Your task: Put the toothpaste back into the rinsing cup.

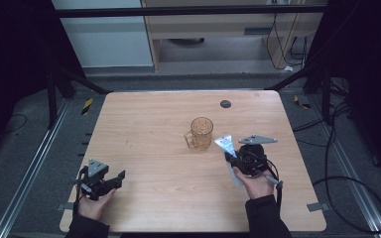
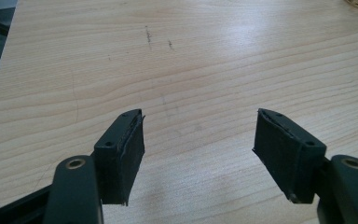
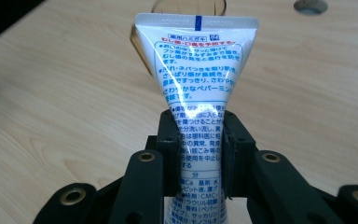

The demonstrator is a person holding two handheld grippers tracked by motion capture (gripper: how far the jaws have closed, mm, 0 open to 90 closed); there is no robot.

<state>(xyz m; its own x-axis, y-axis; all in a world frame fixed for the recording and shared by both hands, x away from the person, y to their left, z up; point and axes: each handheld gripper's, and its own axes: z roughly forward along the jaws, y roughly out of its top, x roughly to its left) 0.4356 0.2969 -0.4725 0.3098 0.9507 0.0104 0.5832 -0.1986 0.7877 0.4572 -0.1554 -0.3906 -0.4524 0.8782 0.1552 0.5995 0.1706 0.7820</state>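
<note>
Although the white plastic toothpaste tube with blue and red print [image 3: 196,93] was already clamped in the right hand-held gripper [image 3: 200,158], it had not yet reached the clear amber glass mug [image 1: 201,133], so the work looked roughly half done. The jaws pressed on the tube's lower body from both sides, and its flat crimped end pointed up and away, toward the mug that stood upright near the middle of the light wooden desk [image 1: 154,124]. In the high view the tube [image 1: 225,145] was held off the desk just to the right of the mug, near it but apart from it, with the right hand-held gripper [image 1: 231,159] tilted toward the mug. The left hand-held gripper [image 2: 198,140] hung over bare wood near the desk's front left corner, its jaws spread wide with nothing between them, well apart from the mug. What remained, by the look of it, was to carry the tube over the rim, lower it into the mug and let go.
</note>
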